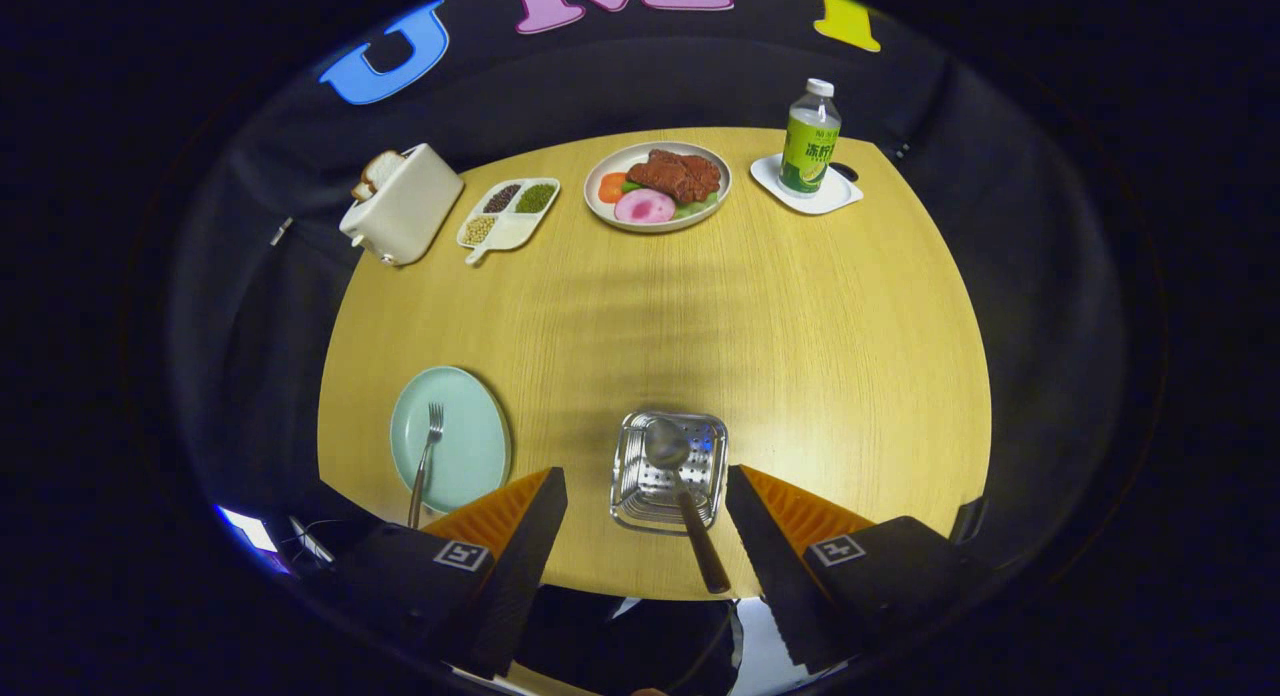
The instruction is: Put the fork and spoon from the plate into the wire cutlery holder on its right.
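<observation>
A wire cutlery holder (668, 468) stands near the table's front edge, seen from above between my two fingers. The spoon (678, 481) lies in it, bowl inside the holder, dark handle sticking out over the near rim toward me. To the holder's left sits a pale green plate (452, 441) with the fork (426, 458) on it, tines pointing away, handle over the plate's near rim. My gripper (645, 491) hangs above the holder, open, its fingers (530, 536) wide apart with nothing pressed between them.
Along the far side of the wooden table (800, 356) stand a white toaster (402, 204) with bread, a divided dish of beans (508, 214), a plate of food (658, 184) and a green bottle (810, 138) on a white coaster.
</observation>
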The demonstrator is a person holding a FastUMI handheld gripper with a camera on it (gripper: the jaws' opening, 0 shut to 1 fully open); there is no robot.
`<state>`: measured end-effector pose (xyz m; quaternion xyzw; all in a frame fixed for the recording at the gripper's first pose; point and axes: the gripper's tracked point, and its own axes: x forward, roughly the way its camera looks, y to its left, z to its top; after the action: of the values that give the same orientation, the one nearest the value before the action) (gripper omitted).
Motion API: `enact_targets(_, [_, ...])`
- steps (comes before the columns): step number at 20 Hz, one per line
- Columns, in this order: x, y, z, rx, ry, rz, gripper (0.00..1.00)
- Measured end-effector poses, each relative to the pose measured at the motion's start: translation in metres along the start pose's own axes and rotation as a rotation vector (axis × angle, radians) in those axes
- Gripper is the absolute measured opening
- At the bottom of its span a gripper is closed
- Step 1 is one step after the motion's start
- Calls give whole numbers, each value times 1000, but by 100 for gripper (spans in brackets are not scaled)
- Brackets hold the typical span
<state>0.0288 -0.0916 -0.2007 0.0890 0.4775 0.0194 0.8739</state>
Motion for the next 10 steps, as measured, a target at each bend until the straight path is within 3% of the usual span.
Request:
enact_targets(5, [-16, 53, 2, -30, -75, 48, 99])
enact_targets(10, [-7, 116, -20, -52, -54, 137, 100])
